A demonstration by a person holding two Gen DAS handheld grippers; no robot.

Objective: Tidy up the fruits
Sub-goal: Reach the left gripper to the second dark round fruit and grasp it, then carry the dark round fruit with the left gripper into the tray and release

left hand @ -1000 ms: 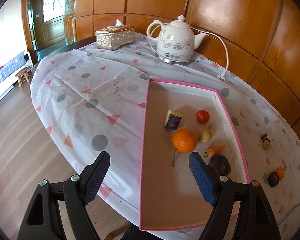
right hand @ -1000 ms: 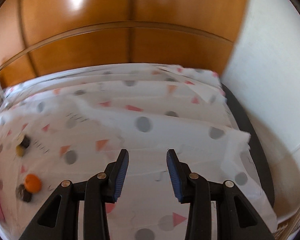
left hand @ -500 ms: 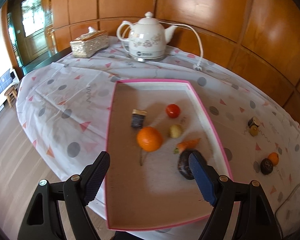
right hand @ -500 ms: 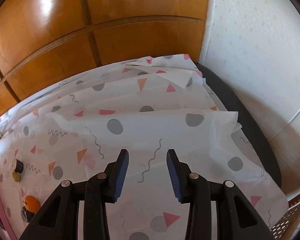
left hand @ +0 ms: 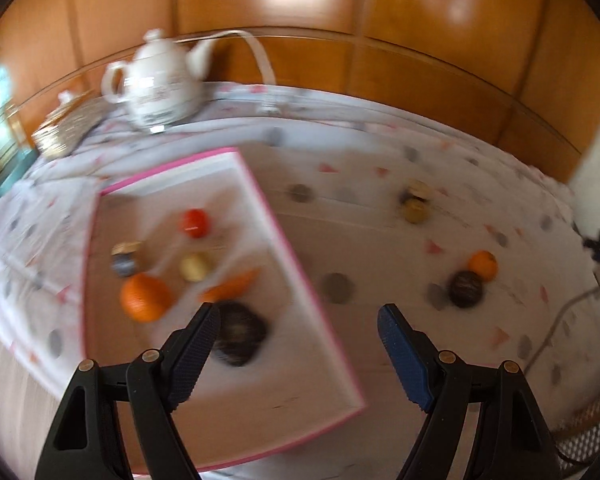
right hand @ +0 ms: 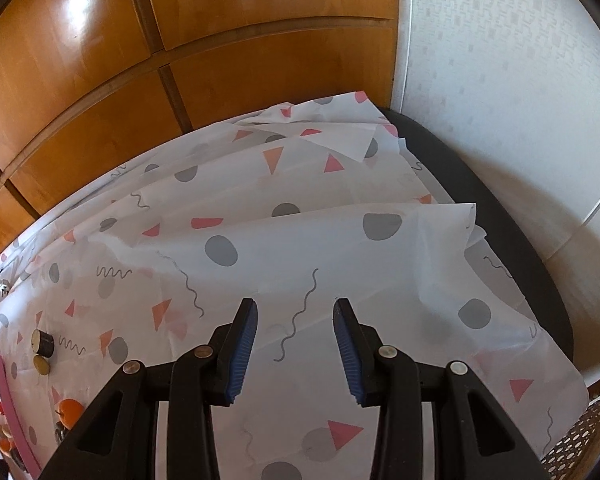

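The left wrist view is blurred by motion. A pink-rimmed tray (left hand: 296, 268) holds an orange (left hand: 145, 297), a red tomato (left hand: 195, 222), a pale round fruit (left hand: 196, 266), a carrot (left hand: 230, 287), a dark round fruit (left hand: 240, 332) and a small dark block (left hand: 125, 260). On the cloth to its right lie a small orange (left hand: 483, 264), a dark ball (left hand: 465, 288) and two small pieces (left hand: 415, 204). My left gripper (left hand: 298, 320) is open above the tray's right rim, holding nothing. My right gripper (right hand: 295, 320) hangs open over bare cloth; the small orange (right hand: 69, 409) lies far to its left.
A white teapot (left hand: 162, 84) with a cord and a tissue box (left hand: 66, 124) stand at the back of the table. Wood panelling runs behind. The patterned cloth (right hand: 300, 248) ends at a dark table edge (right hand: 500, 216) on the right, near a white wall.
The left gripper has swung to the right: the tray has slid left in its view and the loose fruits on the cloth have come closer. The right view has rolled slightly.
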